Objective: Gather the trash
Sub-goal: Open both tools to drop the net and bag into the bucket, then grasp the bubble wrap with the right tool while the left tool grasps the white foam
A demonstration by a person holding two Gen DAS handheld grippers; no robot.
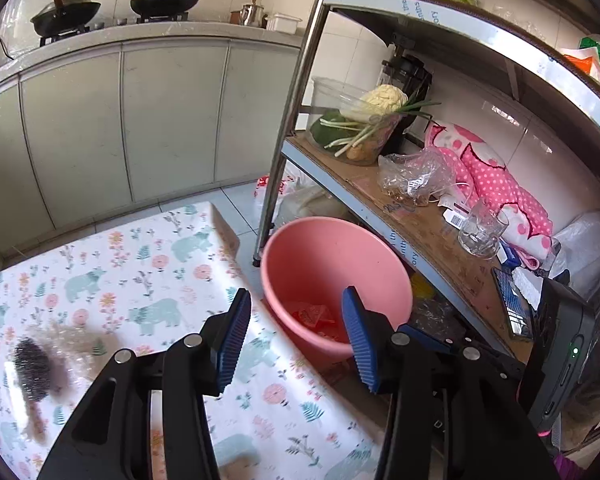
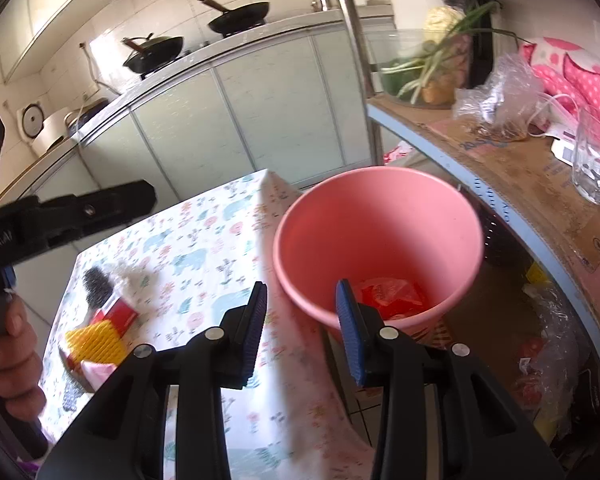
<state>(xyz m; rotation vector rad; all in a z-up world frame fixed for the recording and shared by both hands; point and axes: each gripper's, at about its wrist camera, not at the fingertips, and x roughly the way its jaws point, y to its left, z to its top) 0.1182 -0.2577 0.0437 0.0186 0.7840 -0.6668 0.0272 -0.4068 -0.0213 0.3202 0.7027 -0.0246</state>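
Pink bucket by the table edge, both my grippers empty.

Left view: my left gripper (image 1: 298, 340) is spread wide, holding nothing, over the flowery tablecloth's (image 1: 148, 272) edge; the round pink plastic bucket (image 1: 336, 276) holds a red crinkly wrapper (image 1: 314, 316).
Right view: my right gripper (image 2: 302, 330) gapes empty too. Trash pile (image 2: 100, 312) waits on the table.

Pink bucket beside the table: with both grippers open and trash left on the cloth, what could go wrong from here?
The pink bucket sits below the table edge, so a release short of its rim could drop trash on the floor. The clear plastic wrap looks flimsy and may slip from the right gripper. The left gripper also hovers empty.
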